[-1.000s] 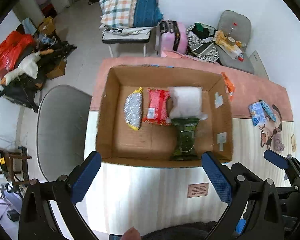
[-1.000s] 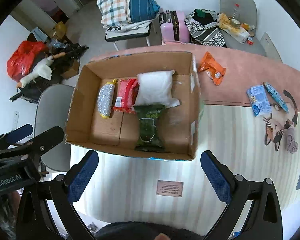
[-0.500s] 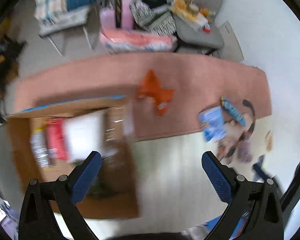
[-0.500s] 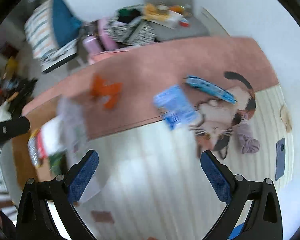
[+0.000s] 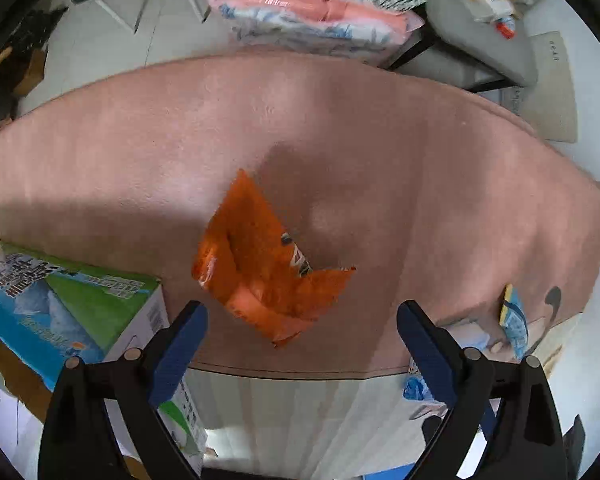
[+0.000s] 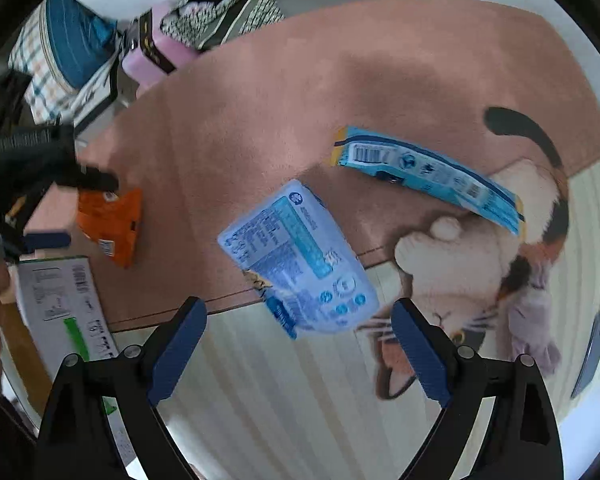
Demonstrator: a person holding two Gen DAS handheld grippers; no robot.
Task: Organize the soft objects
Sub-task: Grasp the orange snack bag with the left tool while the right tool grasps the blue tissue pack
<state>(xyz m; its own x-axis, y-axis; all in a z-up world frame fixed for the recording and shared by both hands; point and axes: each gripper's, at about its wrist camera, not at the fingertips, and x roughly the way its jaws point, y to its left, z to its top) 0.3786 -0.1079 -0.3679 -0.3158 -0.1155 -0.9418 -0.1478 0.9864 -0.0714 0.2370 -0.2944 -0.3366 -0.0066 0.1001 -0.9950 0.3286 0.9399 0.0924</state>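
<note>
An orange snack packet [image 5: 266, 268] lies on the pink mat [image 5: 340, 120], just ahead of my open, empty left gripper [image 5: 300, 340]. It also shows in the right wrist view [image 6: 112, 224], with the left gripper above it. A light blue packet [image 6: 300, 264] lies across the mat's front edge, between the open jaws of my right gripper [image 6: 298, 336], which holds nothing. A long blue packet [image 6: 428, 174] lies beyond it to the right. The cardboard box [image 5: 72, 312] stands at the left; its contents are hidden.
A cat picture [image 6: 480, 256] covers the mat's right end, with a purple soft item [image 6: 534, 316] and a phone [image 6: 594, 352] at the far right. Behind the table are a chair [image 5: 480, 40], a pink suitcase [image 6: 156, 52] and piled bags.
Both grippers swung right from above the box and came down close to the table. The left now hovers at the orange packet, the right at the light blue packet. Both stay open.
</note>
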